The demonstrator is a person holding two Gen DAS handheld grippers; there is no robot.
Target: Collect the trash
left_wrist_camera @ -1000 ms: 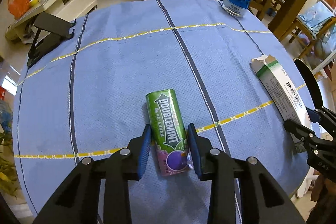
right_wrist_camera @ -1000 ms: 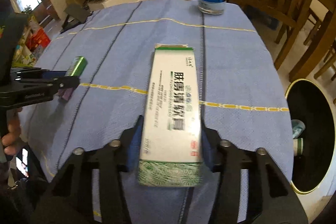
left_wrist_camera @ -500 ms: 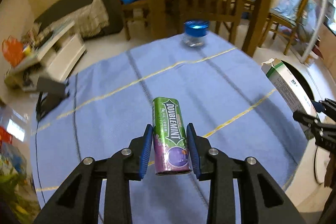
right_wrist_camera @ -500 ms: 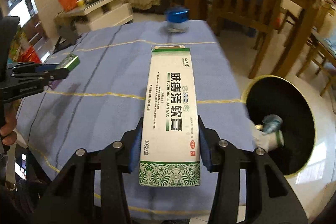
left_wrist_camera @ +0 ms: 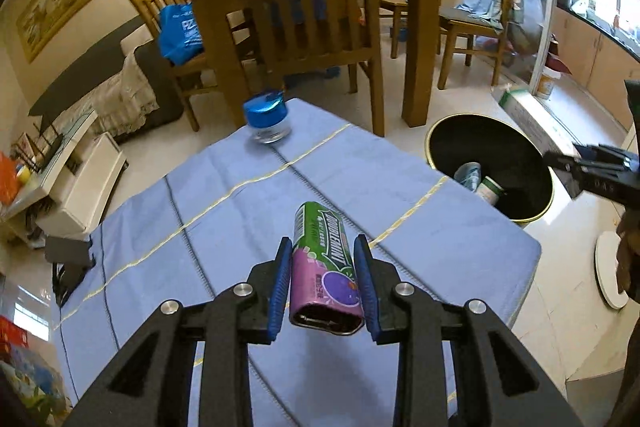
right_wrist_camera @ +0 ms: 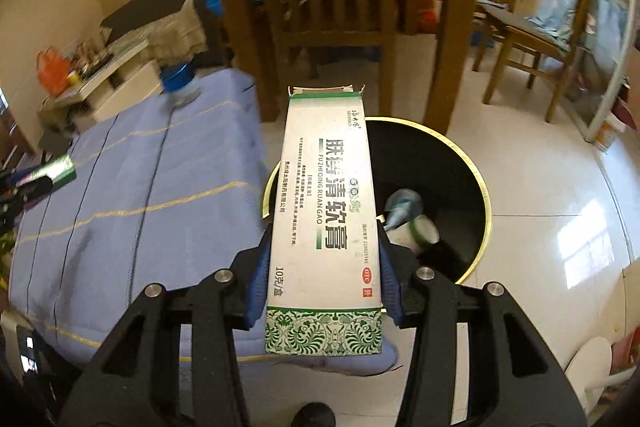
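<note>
Left claw [left_wrist_camera: 322,277] grips green-purple DOUBLEMINT pack [left_wrist_camera: 326,269].

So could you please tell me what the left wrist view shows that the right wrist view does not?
Only the left wrist view shows the Doublemint container head-on, held in the left gripper, with its open end facing the camera. Only the right wrist view shows the printed face of the ointment box, held in the right gripper. Both show the blue tablecloth, the blue-lidded jar and the black bin holding earlier trash.
</note>
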